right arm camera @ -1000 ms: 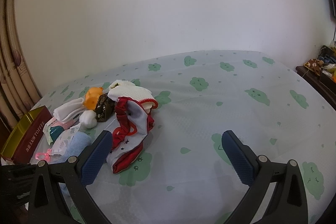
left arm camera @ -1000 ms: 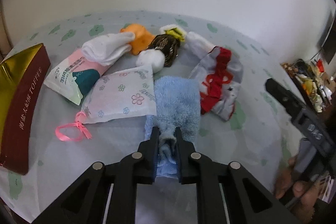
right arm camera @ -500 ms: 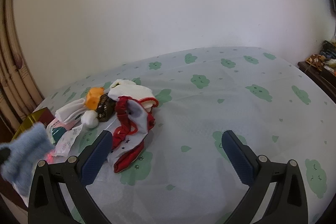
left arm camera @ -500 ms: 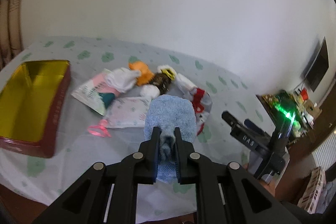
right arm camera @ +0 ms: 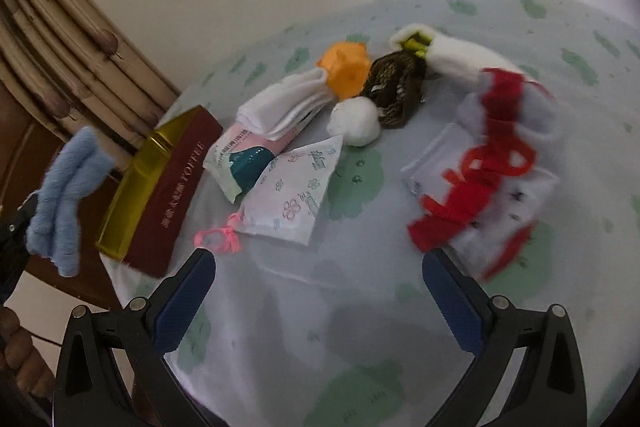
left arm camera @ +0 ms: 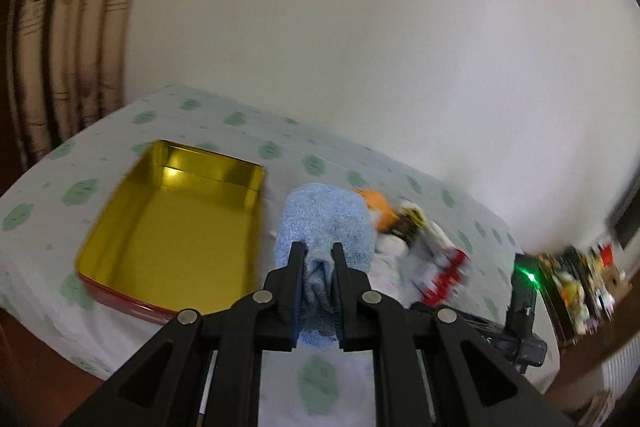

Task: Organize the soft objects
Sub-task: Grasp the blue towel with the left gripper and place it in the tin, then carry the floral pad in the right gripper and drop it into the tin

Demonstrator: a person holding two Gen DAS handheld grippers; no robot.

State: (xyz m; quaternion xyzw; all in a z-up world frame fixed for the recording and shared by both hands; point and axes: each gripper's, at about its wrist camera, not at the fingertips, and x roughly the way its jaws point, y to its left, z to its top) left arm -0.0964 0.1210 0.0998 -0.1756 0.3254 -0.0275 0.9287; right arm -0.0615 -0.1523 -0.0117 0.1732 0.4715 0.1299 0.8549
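Blue towel (left arm camera: 324,223) held in closed jaws of left gripper (left arm camera: 316,267) beside gold tin (left arm camera: 176,223); right gripper (right arm camera: 320,303) jaws wide.

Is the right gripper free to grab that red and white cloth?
Probably yes: the right gripper is open and empty, and the red and white cloth lies uncovered just ahead, nothing between them.

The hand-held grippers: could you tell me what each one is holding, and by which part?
The left hand-held gripper pinches the blue fluffy cloth by a bunched end fold. The right hand-held gripper is open and holds nothing.
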